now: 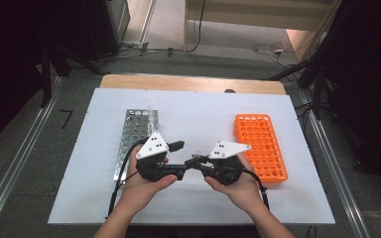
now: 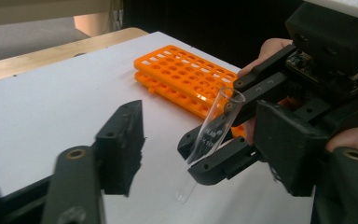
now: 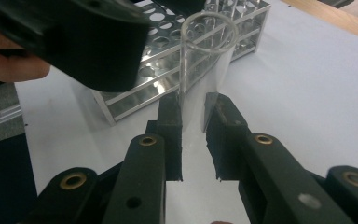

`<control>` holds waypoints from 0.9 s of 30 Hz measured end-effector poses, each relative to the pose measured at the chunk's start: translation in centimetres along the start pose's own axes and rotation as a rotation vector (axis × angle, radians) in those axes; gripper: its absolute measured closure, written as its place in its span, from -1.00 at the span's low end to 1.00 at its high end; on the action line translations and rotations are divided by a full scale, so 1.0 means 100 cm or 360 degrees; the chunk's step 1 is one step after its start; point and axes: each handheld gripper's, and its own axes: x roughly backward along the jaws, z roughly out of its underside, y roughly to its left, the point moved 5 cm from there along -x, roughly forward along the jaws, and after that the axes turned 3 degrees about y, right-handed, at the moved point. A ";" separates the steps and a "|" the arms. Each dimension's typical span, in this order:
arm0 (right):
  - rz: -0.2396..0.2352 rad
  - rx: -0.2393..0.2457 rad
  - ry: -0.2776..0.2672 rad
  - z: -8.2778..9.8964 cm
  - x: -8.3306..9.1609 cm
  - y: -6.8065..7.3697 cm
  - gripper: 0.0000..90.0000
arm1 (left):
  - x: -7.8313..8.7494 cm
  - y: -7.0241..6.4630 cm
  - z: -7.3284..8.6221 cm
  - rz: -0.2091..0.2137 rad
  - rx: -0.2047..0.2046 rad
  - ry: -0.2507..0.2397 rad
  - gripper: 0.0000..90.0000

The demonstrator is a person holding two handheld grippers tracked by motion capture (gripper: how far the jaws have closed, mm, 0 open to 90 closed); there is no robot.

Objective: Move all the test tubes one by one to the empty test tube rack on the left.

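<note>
Holding a clear test tube [image 3: 205,74] upright, the right tool [image 3: 193,140] clamps its lower part.
Left tool [image 2: 135,140] gapes half-wide just beside it, gripping nothing; orange rack [image 2: 186,79] has unfilled holes.

left hand-held gripper [image 1: 177,159] part-open, right hand-held gripper [image 3: 194,122] clamped

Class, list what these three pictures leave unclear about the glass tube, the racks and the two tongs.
- Glass tube: in the high view, too small to pick out between the hands.
- Tube print: left gripper view, too blurred to read.
- Metal rack: near end covered by the left tongs in the high view, so tubes there cannot be told.
- Orange rack: right part hidden behind the right tongs in the left gripper view.
</note>
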 end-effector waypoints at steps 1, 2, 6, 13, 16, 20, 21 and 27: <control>-0.0005 0.0000 0.0001 0.000 0.000 0.001 0.65 | -0.001 -0.001 0.000 0.0005 -0.0005 0.0002 -0.13; -0.0008 0.0006 0.0001 -0.001 0.000 0.002 0.65 | -0.001 -0.001 0.000 0.0009 -0.0009 0.0007 -0.09; -0.0022 0.0020 0.0004 -0.002 -0.001 0.006 0.65 | -0.003 -0.004 0.001 0.0022 -0.0023 0.0010 0.12; -0.0047 0.0028 0.0014 -0.002 -0.003 0.011 0.65 | -0.005 -0.008 0.002 0.0040 -0.0063 0.0027 0.39; -0.0055 0.0028 0.0013 -0.002 -0.002 0.011 0.65 | -0.005 -0.009 0.003 0.0051 -0.0076 0.0029 0.48; -0.0070 0.0022 0.0015 -0.003 -0.003 0.012 0.65 | -0.005 -0.010 0.003 0.0059 -0.0084 0.0026 0.56; -0.0070 0.0024 0.0014 -0.003 -0.003 0.012 0.65 | -0.005 -0.010 0.002 0.0058 -0.0087 0.0023 0.57; -0.0077 0.0020 0.0009 -0.003 -0.002 0.012 0.65 | -0.004 -0.010 0.002 0.0042 -0.0106 0.0018 0.61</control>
